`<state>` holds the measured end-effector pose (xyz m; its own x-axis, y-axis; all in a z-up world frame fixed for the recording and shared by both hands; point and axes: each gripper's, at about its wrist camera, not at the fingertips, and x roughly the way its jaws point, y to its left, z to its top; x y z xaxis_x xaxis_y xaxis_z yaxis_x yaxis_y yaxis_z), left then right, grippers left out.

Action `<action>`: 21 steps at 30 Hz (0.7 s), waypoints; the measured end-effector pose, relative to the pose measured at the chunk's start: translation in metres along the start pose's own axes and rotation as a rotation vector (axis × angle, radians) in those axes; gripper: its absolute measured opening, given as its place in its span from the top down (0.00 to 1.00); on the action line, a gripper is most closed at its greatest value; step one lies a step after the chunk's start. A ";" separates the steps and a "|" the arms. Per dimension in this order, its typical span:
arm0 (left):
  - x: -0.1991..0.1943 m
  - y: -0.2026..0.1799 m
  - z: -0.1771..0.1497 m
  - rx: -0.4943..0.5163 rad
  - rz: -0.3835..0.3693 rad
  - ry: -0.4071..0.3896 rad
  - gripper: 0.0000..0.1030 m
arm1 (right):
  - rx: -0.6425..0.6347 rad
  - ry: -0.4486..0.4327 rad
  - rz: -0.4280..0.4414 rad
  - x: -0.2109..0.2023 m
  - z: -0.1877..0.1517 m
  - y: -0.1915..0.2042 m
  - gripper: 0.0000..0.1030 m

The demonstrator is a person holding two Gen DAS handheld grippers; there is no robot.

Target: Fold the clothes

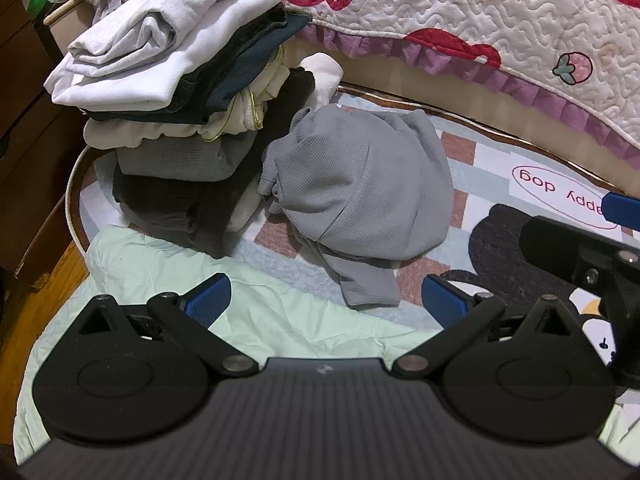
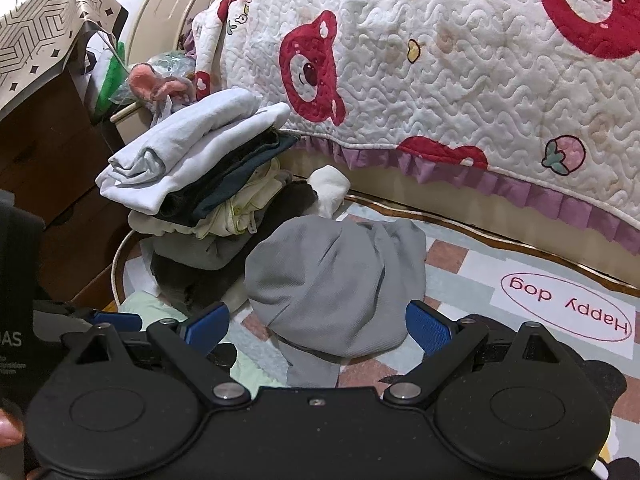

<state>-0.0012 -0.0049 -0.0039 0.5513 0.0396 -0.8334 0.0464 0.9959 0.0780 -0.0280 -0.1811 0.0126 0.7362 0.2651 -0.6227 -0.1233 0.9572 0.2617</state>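
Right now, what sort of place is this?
Likely a bedroom floor: a bed with a bear-print quilt, a "Happy dog" rug, and a pile of folded clothes beside a crumpled grey garment.

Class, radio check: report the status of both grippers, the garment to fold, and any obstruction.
Left gripper open, empty. Right gripper open, empty. Grey garment crumpled on mat, unfolded. Folded stack close beside it, left.

A crumpled grey waffle-knit garment (image 1: pixel 356 196) lies bunched on the patterned mat, one sleeve trailing toward the camera, just beside a leaning stack of folded clothes (image 1: pixel 180 92) topped by a pale grey piece.
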 end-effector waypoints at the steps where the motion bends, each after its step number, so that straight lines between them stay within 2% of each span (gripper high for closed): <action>1: 0.000 0.000 0.000 0.000 -0.001 0.001 0.00 | 0.001 0.001 0.000 0.000 0.000 0.000 0.05; 21: 0.004 0.001 -0.001 -0.011 -0.025 0.001 0.00 | 0.009 0.008 0.000 0.001 -0.001 -0.002 0.05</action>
<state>0.0002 -0.0033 -0.0077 0.5496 0.0145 -0.8353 0.0511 0.9974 0.0509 -0.0276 -0.1823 0.0105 0.7308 0.2662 -0.6286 -0.1175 0.9561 0.2683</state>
